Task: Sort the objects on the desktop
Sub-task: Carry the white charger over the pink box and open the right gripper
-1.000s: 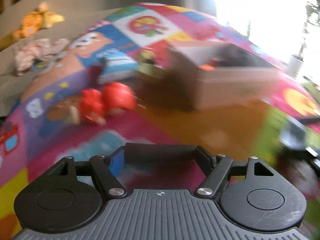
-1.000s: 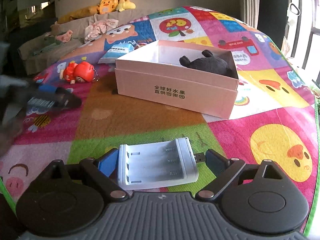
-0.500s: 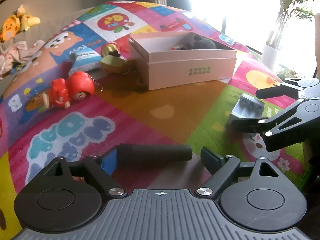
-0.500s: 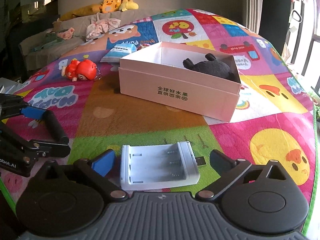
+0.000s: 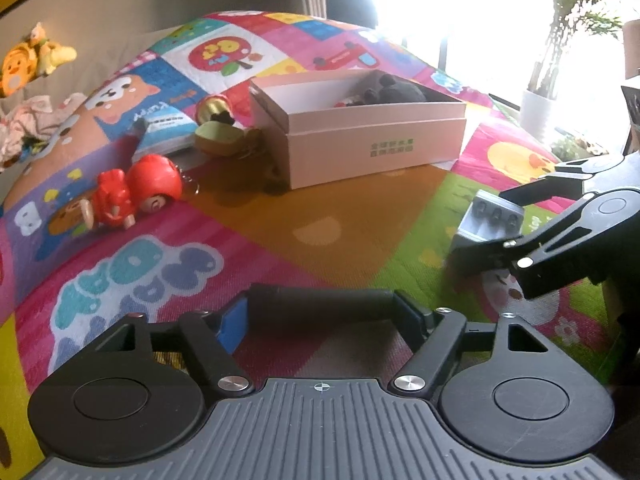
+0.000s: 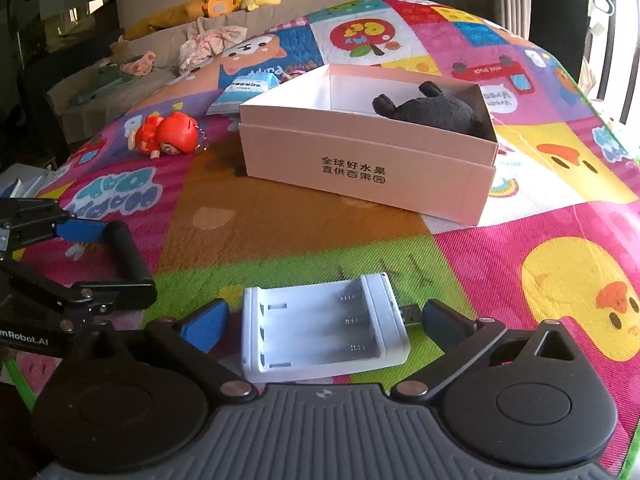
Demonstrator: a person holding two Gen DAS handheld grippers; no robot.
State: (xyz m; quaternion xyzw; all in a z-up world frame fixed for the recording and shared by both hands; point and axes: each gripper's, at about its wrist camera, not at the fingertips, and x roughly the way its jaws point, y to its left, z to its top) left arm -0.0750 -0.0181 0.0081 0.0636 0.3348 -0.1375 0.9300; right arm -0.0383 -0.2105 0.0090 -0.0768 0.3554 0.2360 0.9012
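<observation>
Clamping a black cylinder (image 5: 320, 300) endwise, the left gripper (image 5: 320, 312) needs carrying to the pink box (image 6: 360, 160), while the right gripper (image 6: 320, 316) stands apart around the white battery holder (image 6: 324, 324), not yet squeezing.

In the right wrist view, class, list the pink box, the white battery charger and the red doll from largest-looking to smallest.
1. Pink box
2. White battery charger, though nearness to the camera enlarges it
3. Red doll

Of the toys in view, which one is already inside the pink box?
The black plush toy: it lies in the far right corner of the pink box. The red figure and the green-and-yellow toy lie outside on the mat.
</observation>
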